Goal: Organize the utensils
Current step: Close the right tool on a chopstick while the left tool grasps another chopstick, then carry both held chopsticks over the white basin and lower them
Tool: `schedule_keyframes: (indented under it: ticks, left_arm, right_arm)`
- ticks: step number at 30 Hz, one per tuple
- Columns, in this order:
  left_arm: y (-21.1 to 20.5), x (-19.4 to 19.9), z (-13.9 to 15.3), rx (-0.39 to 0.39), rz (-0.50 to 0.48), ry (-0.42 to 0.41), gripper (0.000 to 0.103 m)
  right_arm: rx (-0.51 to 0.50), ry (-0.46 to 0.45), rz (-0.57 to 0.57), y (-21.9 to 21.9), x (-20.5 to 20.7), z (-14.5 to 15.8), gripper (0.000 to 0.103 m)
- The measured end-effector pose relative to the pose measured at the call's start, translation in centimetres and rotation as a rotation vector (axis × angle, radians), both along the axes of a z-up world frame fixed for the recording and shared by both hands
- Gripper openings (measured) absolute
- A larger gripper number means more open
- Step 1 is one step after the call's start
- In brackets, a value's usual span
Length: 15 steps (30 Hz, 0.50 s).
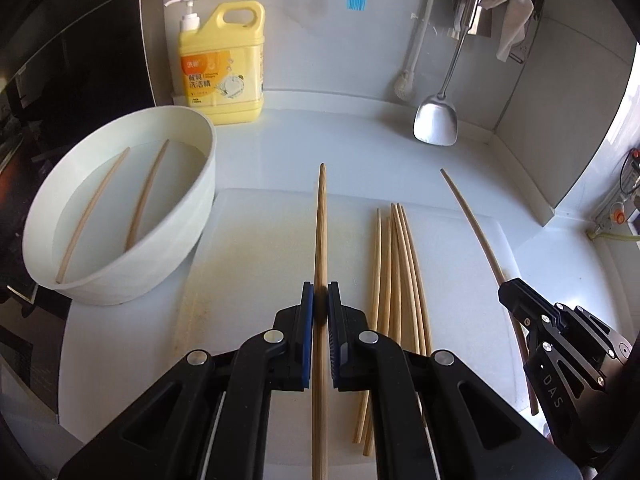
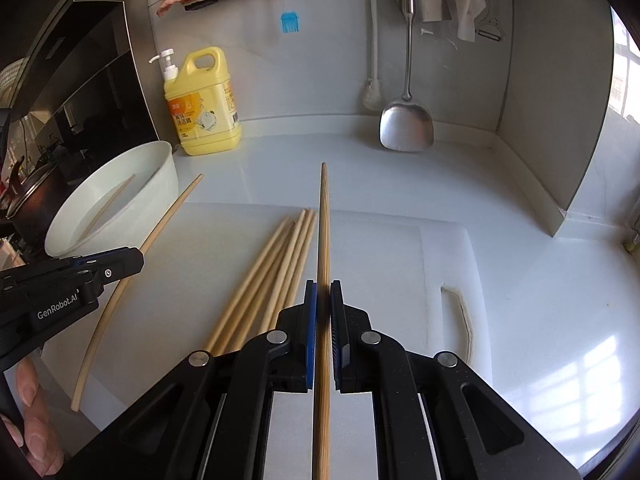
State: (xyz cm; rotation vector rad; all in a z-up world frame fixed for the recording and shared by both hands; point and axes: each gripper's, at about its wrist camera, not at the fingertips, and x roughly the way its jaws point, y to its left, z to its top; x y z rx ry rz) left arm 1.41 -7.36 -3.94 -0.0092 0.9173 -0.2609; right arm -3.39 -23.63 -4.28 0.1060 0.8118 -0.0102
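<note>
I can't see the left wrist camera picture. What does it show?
The left gripper is shut on one wooden chopstick above a white cutting board. A bundle of chopsticks lies on the board, and two more sit in a white bowl on the left. The right gripper holds another chopstick.

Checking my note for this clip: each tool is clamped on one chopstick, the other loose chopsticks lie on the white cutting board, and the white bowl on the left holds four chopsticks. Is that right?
Not quite: the white bowl holds two chopsticks, not four, as the left wrist view shows. The rest stands: the left tool and right tool each clamp one chopstick, and the loose chopsticks lie on the cutting board.
</note>
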Motion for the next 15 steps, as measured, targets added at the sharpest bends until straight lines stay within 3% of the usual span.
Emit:
schedule_keyframes:
  ticks: [8, 15]
  left_arm:
    - [5.6, -0.6, 5.4, -0.006, 0.123, -0.048, 0.007]
    - [12.6, 2.0, 7.8, -0.003, 0.201, -0.092, 0.007]
  right_arm:
    - [0.013, -0.058, 0.152, 4.2, 2.4, 5.4, 0.007]
    - [0.053, -0.1, 0.228, 10.9, 6.4, 8.6, 0.007]
